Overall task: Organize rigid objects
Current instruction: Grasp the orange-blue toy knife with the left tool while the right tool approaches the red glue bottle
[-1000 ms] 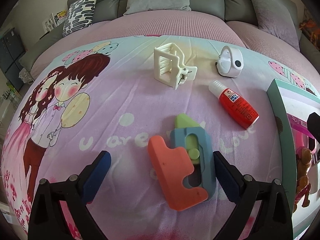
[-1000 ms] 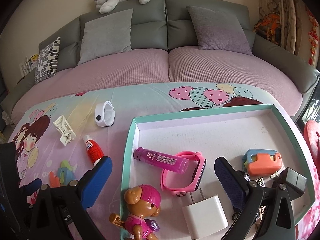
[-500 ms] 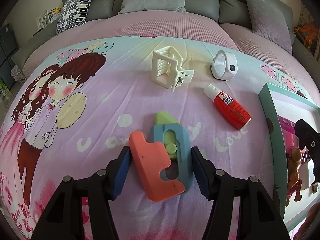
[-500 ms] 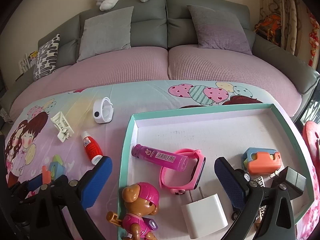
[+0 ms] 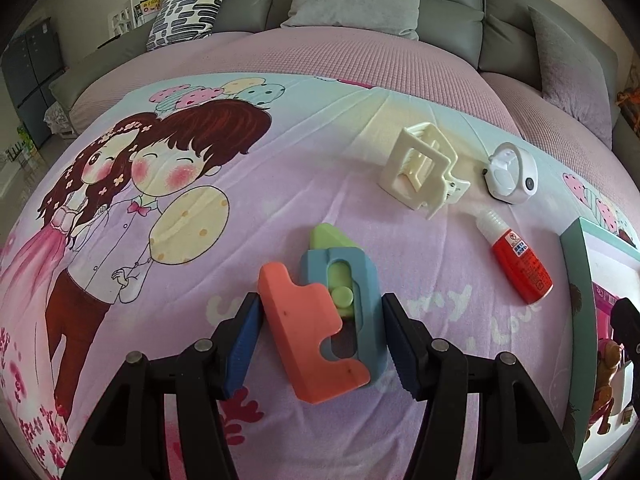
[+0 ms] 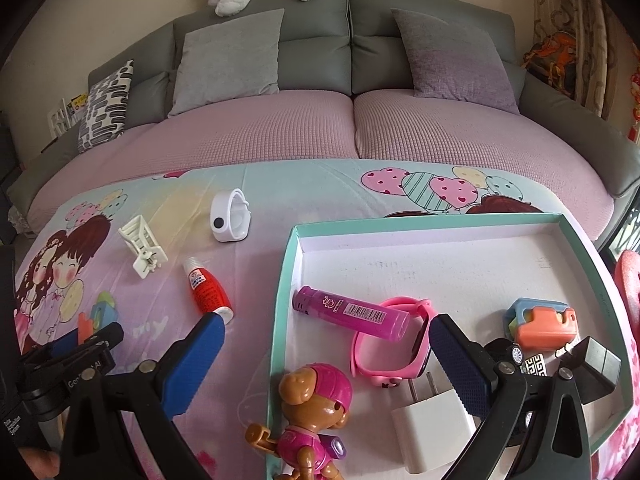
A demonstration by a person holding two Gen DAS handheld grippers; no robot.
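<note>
Gripping the coral-and-blue toy block point(image 5: 328, 324) between its jaws, pads against both sides, the left gripper point(image 5: 322, 338) was at the pickup step on the printed bedsheet point(image 5: 168, 320). The right gripper point(image 6: 324, 356) hung with jaws spread and empty, straddling the tray point(image 6: 286, 272) rim. Judged next: lift and carry rightward into the tray.
</note>
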